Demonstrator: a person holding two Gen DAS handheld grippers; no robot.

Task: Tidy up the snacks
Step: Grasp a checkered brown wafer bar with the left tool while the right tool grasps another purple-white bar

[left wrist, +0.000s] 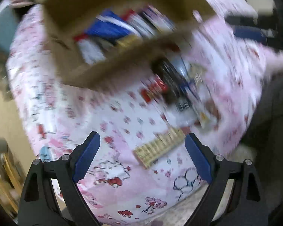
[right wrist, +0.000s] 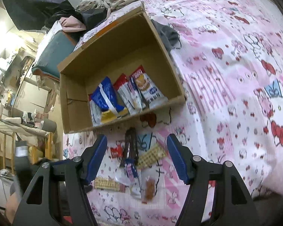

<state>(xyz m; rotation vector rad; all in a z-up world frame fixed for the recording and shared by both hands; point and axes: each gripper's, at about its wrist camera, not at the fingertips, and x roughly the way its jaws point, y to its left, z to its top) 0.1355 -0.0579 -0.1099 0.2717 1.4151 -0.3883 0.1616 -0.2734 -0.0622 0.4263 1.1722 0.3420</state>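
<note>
On bed [right wrist: 226, 75], we see box [right wrist: 111, 60] holding packets [right wrist: 122, 96]; loose snacks [right wrist: 131, 150] beside it. Left gripper [left wrist: 142, 155], right gripper [right wrist: 136, 155]: jaws wide apart, gripping nothing.

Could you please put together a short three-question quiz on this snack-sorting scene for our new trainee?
1. True or false: the cardboard box already holds snack packets.
2. Which packet in the box is mostly blue: the leftmost or the rightmost?
3. Are the jaws of the left gripper and right gripper open or shut?

Key:
1. True.
2. The leftmost, the blue packet.
3. Both open and holding nothing; loose snacks such as the wafer packet lie on the bedsheet.
</note>
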